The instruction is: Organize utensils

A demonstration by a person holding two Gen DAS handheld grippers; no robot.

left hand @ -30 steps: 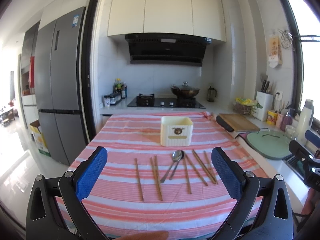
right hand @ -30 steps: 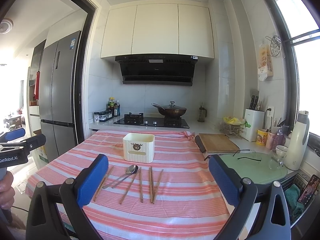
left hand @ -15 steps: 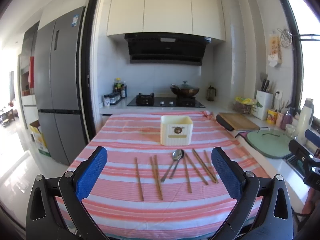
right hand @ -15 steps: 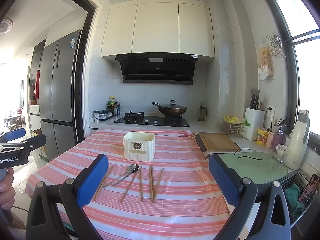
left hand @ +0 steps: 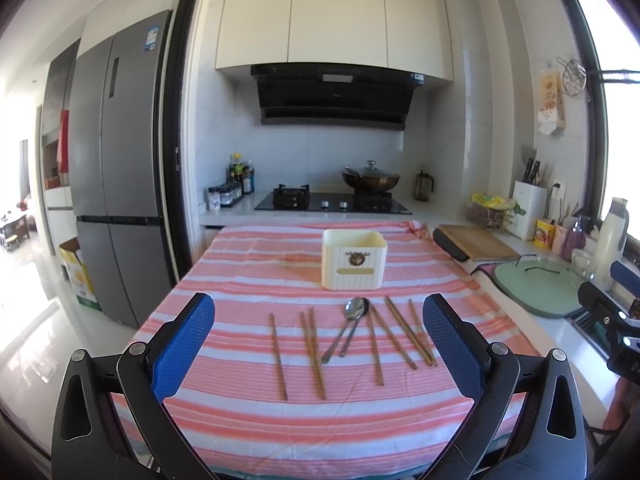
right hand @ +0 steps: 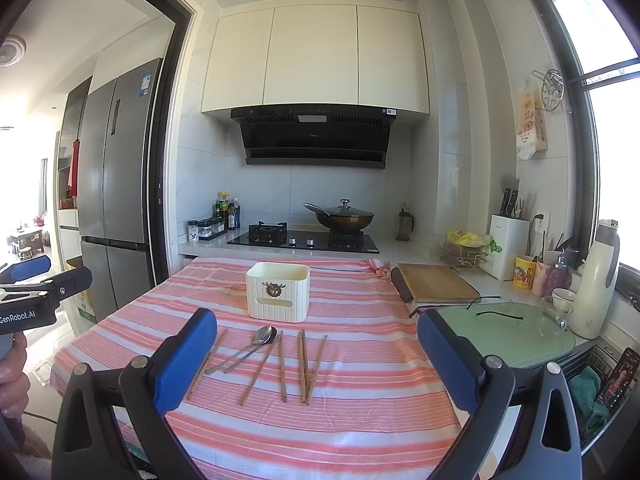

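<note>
Both the left hand-held gripper [left hand: 319, 338] and right hand-held gripper [right hand: 317, 358] are spread wide and empty. Chopsticks [left hand: 313, 352] and two spoons [left hand: 352, 320] lie flat on the desk [left hand: 240, 280], near the cream holder [left hand: 354, 260]. Risk: thin chopsticks may slip or roll during pinching; overlapping spoons may lift together.

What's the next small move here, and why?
Probably lower the right gripper toward the spoons and close on one. Both grippers are open and empty, the left gripper included. All the chopsticks and spoons lie loose on the striped cloth, in front of the cream holder, which looks empty.
</note>
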